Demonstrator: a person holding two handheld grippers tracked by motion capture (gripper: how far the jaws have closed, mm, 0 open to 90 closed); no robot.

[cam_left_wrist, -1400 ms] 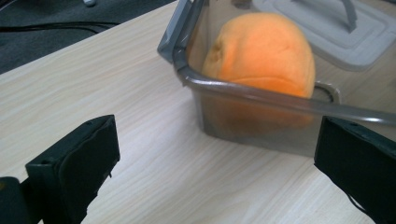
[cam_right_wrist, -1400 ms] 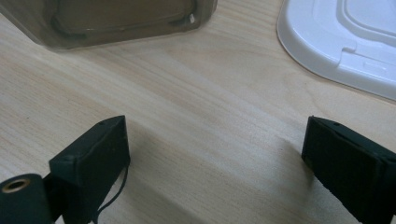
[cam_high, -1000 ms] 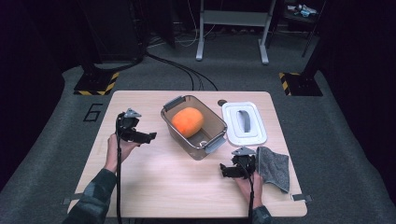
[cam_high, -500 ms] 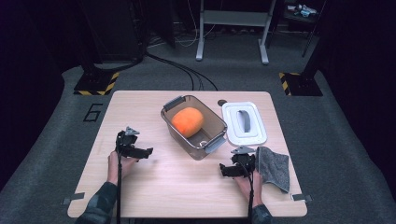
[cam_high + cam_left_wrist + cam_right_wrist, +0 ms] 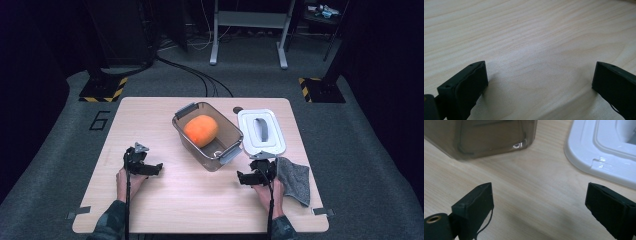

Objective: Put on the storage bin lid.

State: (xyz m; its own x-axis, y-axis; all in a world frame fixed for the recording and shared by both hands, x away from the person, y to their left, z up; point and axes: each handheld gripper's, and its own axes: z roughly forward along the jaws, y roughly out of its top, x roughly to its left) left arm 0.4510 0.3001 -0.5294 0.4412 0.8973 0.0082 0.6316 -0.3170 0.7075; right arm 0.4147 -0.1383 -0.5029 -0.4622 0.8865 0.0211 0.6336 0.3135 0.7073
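The wooden tabletop [image 5: 200, 200] carries everything. At its middle stands a clear brownish container [image 5: 207, 135] with grey handles at its ends, set at an angle; an orange ball [image 5: 200, 130] lies inside it. Just to the right of the container lies its white lid [image 5: 261, 132], flat, with a grey handle strip on top. A grey cloth [image 5: 293, 179] lies at the right edge, near the lid's front corner.

The person's forearms come in from the bottom. The left hand [image 5: 127, 179] rests low at the tabletop's left front, holding the left claw [image 5: 155, 169] pointed to the right, well apart from the container. In the left gripper view its jaws stand wide apart over bare wood with nothing between them.

The right hand [image 5: 266, 189] lies just beside the cloth, with the right claw [image 5: 243, 177] pointed left, near the container's front corner. The right gripper view shows its jaws spread wide and empty, the container's corner [image 5: 491, 137] and the lid's rim [image 5: 599, 157] ahead of them.
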